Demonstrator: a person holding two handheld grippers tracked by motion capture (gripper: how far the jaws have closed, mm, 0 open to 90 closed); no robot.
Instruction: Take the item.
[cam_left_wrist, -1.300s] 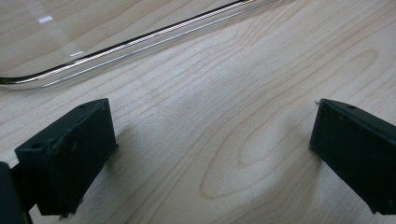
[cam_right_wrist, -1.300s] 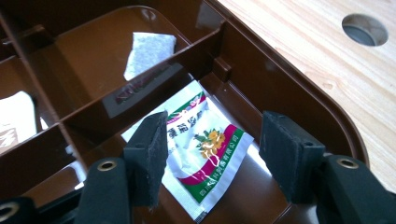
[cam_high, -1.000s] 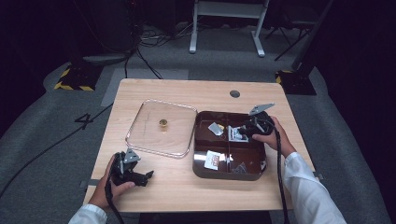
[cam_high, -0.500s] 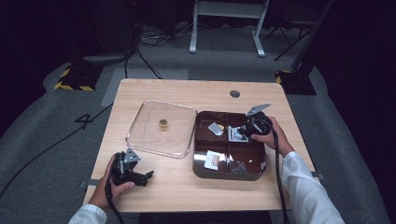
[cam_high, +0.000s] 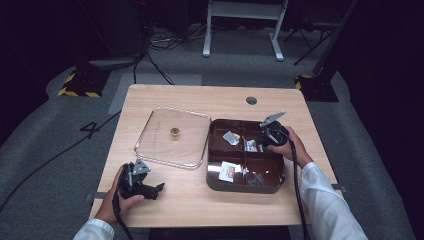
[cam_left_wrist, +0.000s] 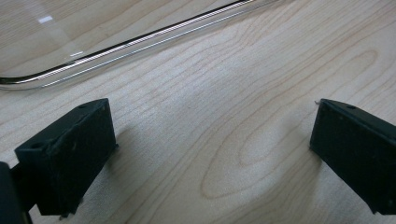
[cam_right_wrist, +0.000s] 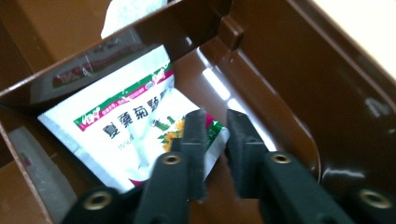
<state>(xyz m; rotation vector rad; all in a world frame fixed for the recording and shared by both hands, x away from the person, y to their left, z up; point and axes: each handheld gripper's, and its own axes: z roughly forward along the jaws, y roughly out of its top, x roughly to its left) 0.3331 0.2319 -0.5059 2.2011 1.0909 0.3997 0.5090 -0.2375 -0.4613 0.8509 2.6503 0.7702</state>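
Observation:
A brown compartment tray (cam_high: 215, 181) sits on the right half of the table. My right gripper (cam_high: 256, 142) reaches into its upper right compartment. There a white sachet (cam_right_wrist: 121, 135) with green and red print leans on the divider, also visible as the sachet (cam_high: 250, 146) from above. The right gripper (cam_right_wrist: 215, 119) has just been closing its jaws. They stand narrow, with the sachet's lower right corner between them and a small gap still showing. My left gripper (cam_high: 156, 189) rests open near the front left edge. Bare wood lies between the jaws of the left gripper (cam_left_wrist: 212, 121).
A clear lid (cam_high: 160, 150) with a small gold knob (cam_high: 174, 131) lies flat left of the tray; its rim (cam_left_wrist: 140, 42) runs just ahead of the left jaws. Other packets (cam_high: 229, 171) lie in the tray's other compartments. A round hole (cam_high: 251, 100) marks the table's far side.

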